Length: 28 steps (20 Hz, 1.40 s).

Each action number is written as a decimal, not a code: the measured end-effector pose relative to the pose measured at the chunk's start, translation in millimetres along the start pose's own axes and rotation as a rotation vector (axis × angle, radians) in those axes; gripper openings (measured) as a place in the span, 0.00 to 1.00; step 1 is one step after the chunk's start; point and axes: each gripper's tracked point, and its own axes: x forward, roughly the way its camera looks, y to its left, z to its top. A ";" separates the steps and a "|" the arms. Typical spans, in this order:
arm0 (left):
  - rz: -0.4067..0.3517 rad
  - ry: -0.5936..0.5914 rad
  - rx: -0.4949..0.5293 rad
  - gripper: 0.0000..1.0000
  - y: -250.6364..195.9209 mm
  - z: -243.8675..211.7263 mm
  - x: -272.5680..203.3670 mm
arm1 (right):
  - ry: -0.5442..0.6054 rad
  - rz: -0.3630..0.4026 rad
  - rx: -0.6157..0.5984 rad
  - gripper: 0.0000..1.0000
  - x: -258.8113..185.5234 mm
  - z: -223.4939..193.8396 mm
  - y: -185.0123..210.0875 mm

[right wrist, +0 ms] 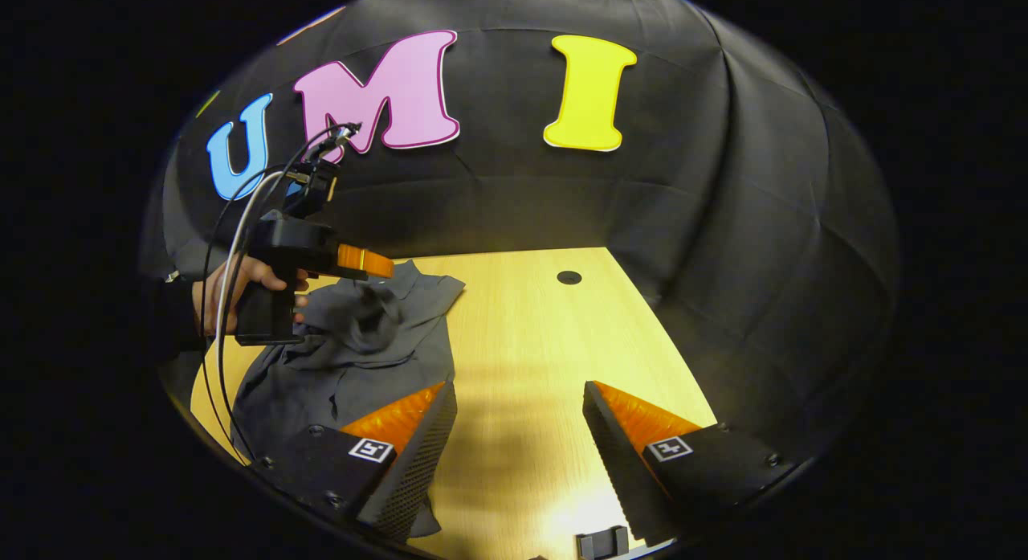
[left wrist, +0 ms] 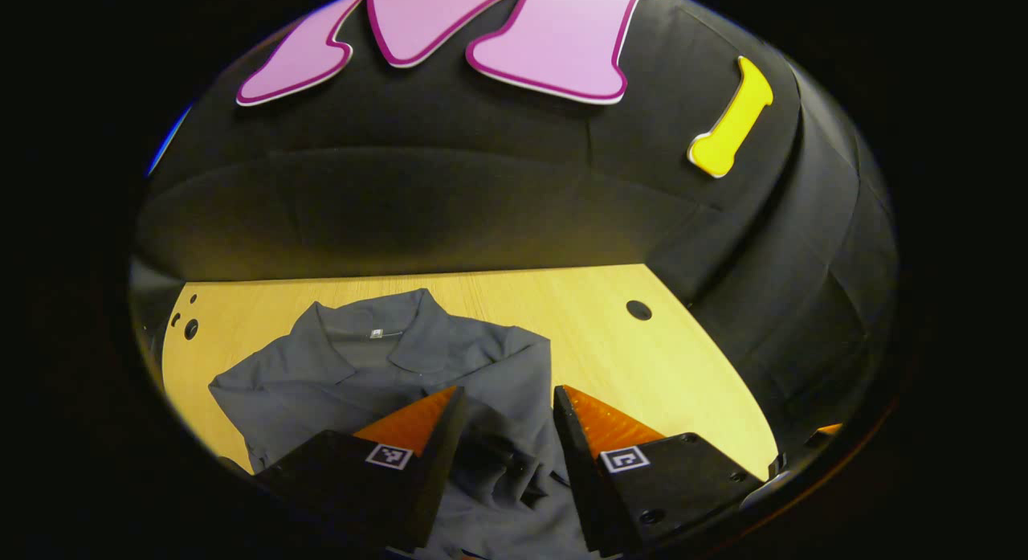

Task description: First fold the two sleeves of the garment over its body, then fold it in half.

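A: What is seen, largest first?

B: A smooth pale wooden table (right wrist: 530,335) with round holes is seen. On it a soft grey collared garment (left wrist: 385,367) lies rumpled.

A: And the grippers?

B: The left gripper (left wrist: 506,403) is held wide open above creased cloth, with nothing gripped. The right gripper (right wrist: 520,399) is spread wide over bare wood, holding nothing.

A: Any difference between views?

B: In the right gripper view, the left gripper (right wrist: 365,263) and its hand (right wrist: 241,291) are shown above the bunched cloth.

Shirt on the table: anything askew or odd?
Yes. The grey shirt is rumpled rather than flat: fabric is bunched in a raised heap under the left gripper, and it lies toward one side of the table.
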 end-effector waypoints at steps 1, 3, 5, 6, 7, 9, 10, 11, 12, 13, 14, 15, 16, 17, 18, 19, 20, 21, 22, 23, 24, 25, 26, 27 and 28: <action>0.006 -0.006 0.004 0.73 4.5 -1.5 -8.0 | 0.003 0.008 0.006 0.98 1.1 -0.6 3.4; 0.031 -0.016 0.034 0.79 17.2 -5.2 -27.3 | 0.031 0.032 0.033 0.98 2.9 -7.7 15.7; 0.056 -0.041 0.058 0.95 33.7 -10.8 -54.6 | 0.059 0.055 0.045 0.99 4.7 -16.2 30.1; 0.058 -0.048 0.065 0.96 41.8 -17.1 -71.6 | 0.071 0.058 0.038 0.99 3.4 -21.4 35.8; 0.066 -0.056 0.070 0.96 51.3 -24.3 -87.2 | 0.083 0.060 0.028 0.99 2.9 -26.3 41.0; 0.089 -0.065 0.075 0.92 72.3 -42.4 -120.8 | 0.124 0.078 0.018 0.99 1.9 -39.3 55.1; 0.102 -0.061 0.079 0.96 82.7 -53.2 -137.5 | 0.149 0.089 0.017 0.99 1.0 -48.4 62.5; 0.117 -0.058 0.085 0.96 93.3 -65.4 -153.6 | 0.171 0.095 0.015 0.99 0.4 -55.8 68.7; 0.136 -0.054 0.094 0.96 103.9 -77.9 -169.0 | 0.191 0.101 0.017 0.99 0.6 -63.1 74.9; 0.154 -0.047 0.098 0.96 114.1 -91.6 -181.9 | 0.210 0.109 0.022 0.99 1.2 -70.7 81.2; 0.168 -0.033 0.093 0.96 123.0 -107.3 -195.8 | 0.231 0.117 0.028 0.99 -0.4 -78.9 88.3; 0.179 -0.015 0.081 0.96 130.8 -124.1 -208.3 | 0.250 0.120 0.032 0.99 0.2 -86.5 94.7; 0.193 0.007 0.062 0.96 138.9 -141.4 -220.5 | 0.269 0.123 0.032 0.99 1.1 -92.9 99.2; 0.208 0.025 0.042 0.96 147.7 -159.7 -233.8 | 0.286 0.120 0.030 0.99 2.5 -99.3 102.2; 0.222 0.040 0.026 0.92 156.0 -177.3 -244.7 | 0.297 0.118 0.028 0.99 1.8 -105.2 105.7; 0.237 0.059 0.013 0.92 163.9 -195.9 -252.7 | 0.313 0.117 0.030 0.99 2.5 -111.3 108.5; 0.256 0.084 0.003 0.96 171.5 -216.0 -261.1 | 0.331 0.133 0.040 0.99 3.2 -117.6 114.4; 0.275 0.109 -0.005 0.96 179.4 -233.6 -267.9 | 0.351 0.153 0.051 0.99 2.4 -124.8 122.3; 0.292 0.140 -0.020 0.96 186.0 -252.0 -274.2 | 0.372 0.164 0.050 1.00 0.5 -133.2 127.5; 0.301 0.165 -0.045 0.96 189.2 -267.3 -279.7 | 0.386 0.162 0.038 0.99 -1.2 -140.8 128.6; 0.307 0.181 -0.068 0.96 191.1 -279.9 -284.7 | 0.395 0.151 0.019 0.99 1.4 -147.4 125.7; 0.313 0.197 -0.087 0.96 192.4 -291.8 -288.0 | 0.408 0.141 0.002 0.99 2.4 -154.6 124.6; 0.320 0.212 -0.097 0.96 194.8 -302.0 -291.4 | 0.420 0.133 -0.011 0.99 2.3 -163.1 124.4; 0.330 0.225 -0.102 0.96 197.2 -312.7 -293.2 | 0.431 0.122 -0.022 1.00 3.2 -168.8 122.8; 0.334 0.239 -0.104 0.96 199.3 -320.7 -292.3 | 0.441 0.109 -0.030 0.99 0.2 -175.0 120.6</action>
